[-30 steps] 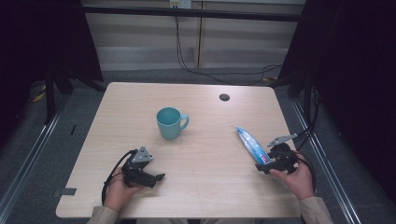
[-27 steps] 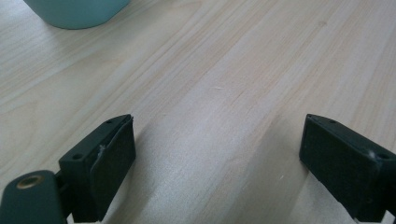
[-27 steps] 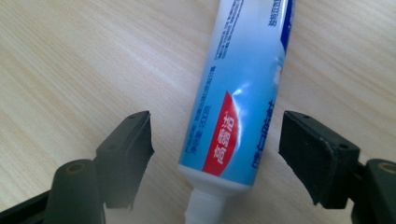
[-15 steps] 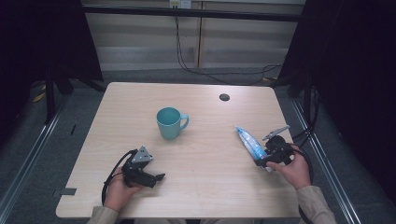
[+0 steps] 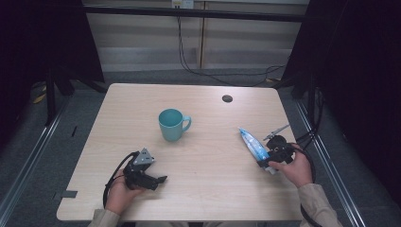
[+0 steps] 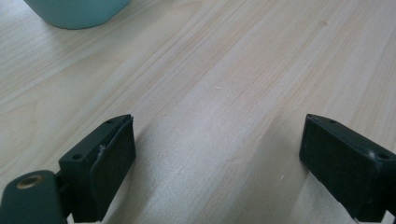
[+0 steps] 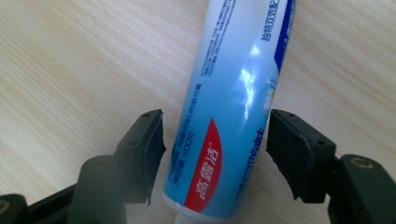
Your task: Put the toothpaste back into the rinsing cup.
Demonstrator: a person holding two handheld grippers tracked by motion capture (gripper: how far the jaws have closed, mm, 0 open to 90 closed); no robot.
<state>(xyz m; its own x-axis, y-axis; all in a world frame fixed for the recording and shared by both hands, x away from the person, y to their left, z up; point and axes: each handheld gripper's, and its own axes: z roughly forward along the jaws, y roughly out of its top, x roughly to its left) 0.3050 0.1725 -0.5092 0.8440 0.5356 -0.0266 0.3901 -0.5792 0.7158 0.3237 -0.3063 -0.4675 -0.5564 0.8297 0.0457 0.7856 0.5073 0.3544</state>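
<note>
Now the toothpaste tube (image 7: 233, 116) lies flat on the desk (image 5: 213, 189) between the right tongs (image 7: 215, 140), whose jaws have just been closing and stand just beside it, small gaps showing. Since a second ago that hand has shifted slightly. Left tongs (image 6: 215, 158) gape wide, nothing between. A teal mug (image 5: 172, 124) stands well apart, mid-desk.

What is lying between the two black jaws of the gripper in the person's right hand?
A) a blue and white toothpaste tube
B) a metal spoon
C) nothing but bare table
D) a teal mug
A: in the right gripper view the toothpaste tube lies on the table between the jaws of the right gripper, which have just been closing toward it, with narrow gaps showing on both sides.
</note>
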